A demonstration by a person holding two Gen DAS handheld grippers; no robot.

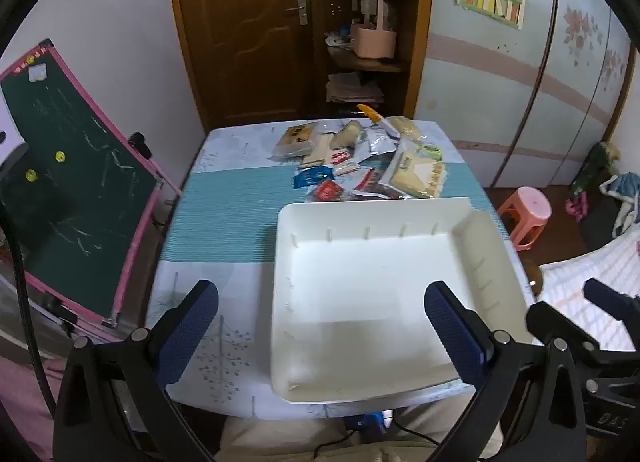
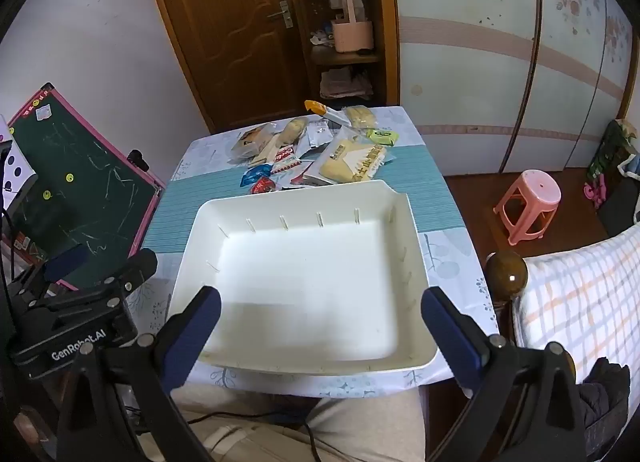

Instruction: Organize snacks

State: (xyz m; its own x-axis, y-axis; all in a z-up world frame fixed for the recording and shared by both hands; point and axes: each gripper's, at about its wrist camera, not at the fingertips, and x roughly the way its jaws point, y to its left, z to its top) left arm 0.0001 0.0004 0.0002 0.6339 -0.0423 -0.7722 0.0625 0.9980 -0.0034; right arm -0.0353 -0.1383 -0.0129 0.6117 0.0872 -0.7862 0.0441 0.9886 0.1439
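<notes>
Both claws hang released, jaws spread wide and nothing between them. The left gripper (image 1: 320,326) tilts down over the near left part of the white tray (image 1: 280,262); the right gripper (image 2: 320,326) hovers over the tray's near middle, with the other claw just off to its left.

Directly below and ahead of each claw lies the tray's bare floor — rigid plastic, slotted along its walls, likely light enough to slide if nudged.

Beyond the tray's far rim, well ahead of both claws, sits the heap of snacks (image 2: 312,150) on the table (image 2: 180,198). Most look like thin crinkly wrappers, light and slippery, soft enough to crush. The big yellow packet (image 2: 352,162), nearest the rim on the right, seems best pinched by a sealed edge rather than across its middle — biscuits inside would probably crack. The small red packet (image 2: 262,185) and blue packet (image 2: 256,174), ahead to the left, could be nipped by a corner.
</notes>
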